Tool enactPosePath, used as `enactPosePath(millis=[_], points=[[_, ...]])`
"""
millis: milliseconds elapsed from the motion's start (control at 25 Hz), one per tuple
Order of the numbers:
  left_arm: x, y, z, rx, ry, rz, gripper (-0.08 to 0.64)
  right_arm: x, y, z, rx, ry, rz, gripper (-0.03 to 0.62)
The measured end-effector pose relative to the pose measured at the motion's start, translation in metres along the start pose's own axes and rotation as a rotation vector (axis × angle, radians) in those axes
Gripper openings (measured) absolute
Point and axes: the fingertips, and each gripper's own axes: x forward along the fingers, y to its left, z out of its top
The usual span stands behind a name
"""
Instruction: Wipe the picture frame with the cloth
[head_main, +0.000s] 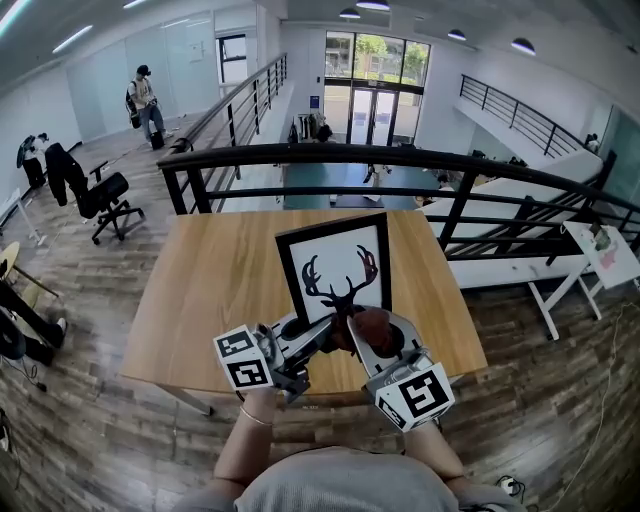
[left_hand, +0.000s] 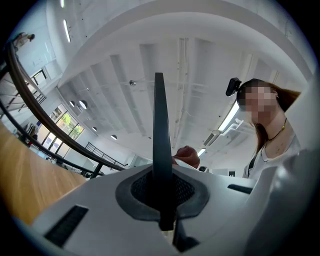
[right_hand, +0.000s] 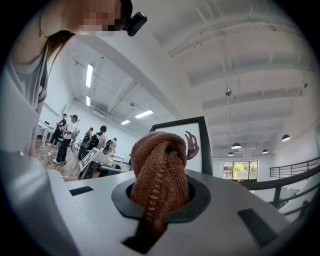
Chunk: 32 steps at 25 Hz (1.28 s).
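Steadying the likely light, stiff picture frame (head_main: 335, 262) by its thin edge in our clamped left gripper (head_main: 336, 324), we are holding the soft cloth (right_hand: 160, 172), squeezed in our right gripper (head_main: 378, 332), near its probably fragile face.

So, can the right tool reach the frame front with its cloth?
Probably yes: the cloth in the right tool is close to the frame, nothing between them; the left tool holds it.

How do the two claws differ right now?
The left claw is clamped on the picture frame by its thin black edge; the right claw pinches a bunched brown cloth. The left claw comes in from the frame's lower left, the right claw from its lower right. Shared: both are shut on something.
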Motion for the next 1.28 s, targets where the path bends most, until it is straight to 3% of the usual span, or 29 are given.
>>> enactPosePath(millis=[400,600,800,1160,1280], points=[[-0.001,0.003,-0.002,-0.003,-0.007,0.043,0.015,-0.015,0.002,-0.028,0.054,0.065,0.039,0.046],[-0.002,-0.002,0.001,-0.027,-0.019,0.022,0.015,-0.018,-0.002,-0.015,0.070,0.038,0.038,0.046],[-0.002,-0.001,0.000,-0.020,-0.008,0.034,0.015,-0.025,-0.017,0.030,0.047,-0.065,0.026,0.046],[-0.003,-0.004,-0.001,-0.012,0.045,-0.002,0.015,-0.016,-0.065,0.154,-0.143,-0.388,-0.118,0.046],[-0.002,-0.004,0.000,-0.026,0.048,-0.024,0.015,0.000,-0.077,0.170,-0.197,-0.422,-0.144,0.046]])
